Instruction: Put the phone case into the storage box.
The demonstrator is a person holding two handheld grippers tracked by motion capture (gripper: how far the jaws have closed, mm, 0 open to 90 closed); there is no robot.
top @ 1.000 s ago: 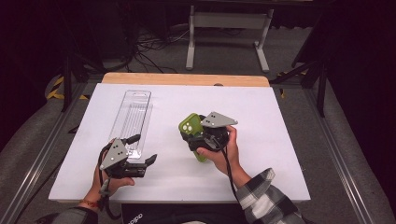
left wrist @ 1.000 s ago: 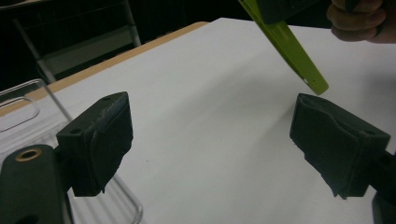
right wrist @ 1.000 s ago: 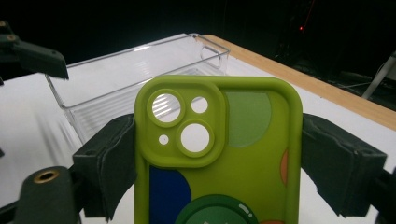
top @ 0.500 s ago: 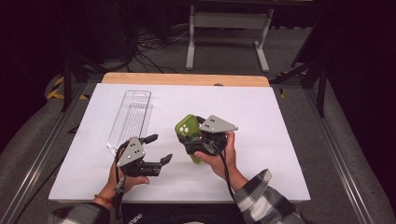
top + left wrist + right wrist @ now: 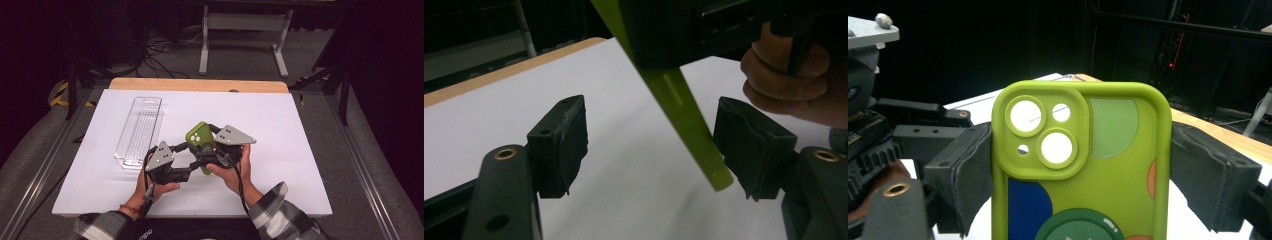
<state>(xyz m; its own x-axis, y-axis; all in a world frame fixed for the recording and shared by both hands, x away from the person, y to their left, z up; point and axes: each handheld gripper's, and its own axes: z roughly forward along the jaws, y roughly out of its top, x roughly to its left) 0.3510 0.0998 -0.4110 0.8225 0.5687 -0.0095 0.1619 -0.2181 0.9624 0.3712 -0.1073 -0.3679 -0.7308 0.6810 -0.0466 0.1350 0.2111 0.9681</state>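
- Lime-green soft rubbery phone case (image 5: 1080, 165), judged light and flexible: its thin walls will likely bow under a hard squeeze, so hold it by the two long side edges, where the rim is stiffest.
- Its matte skin should give good friction and is unlikely to slip or break; the risk is twisting, since it seems to hold no phone.
- It is held tilted above the white-covered bench (image 5: 300, 125), near the middle, clamped by its side edges in the right gripper (image 5: 1080, 170), whose fingers (image 5: 965, 175) press both flanks.
- The left gripper (image 5: 651, 150) has just been closing; its fingers (image 5: 559, 145) stand half open around the case's lower edge, one pad just beside it, not yet pinching.
- Look: raised square camera block with round cut-outs, blue, dark green and orange rounded patches.
- A clear plastic tray (image 5: 140, 131) lies well apart.
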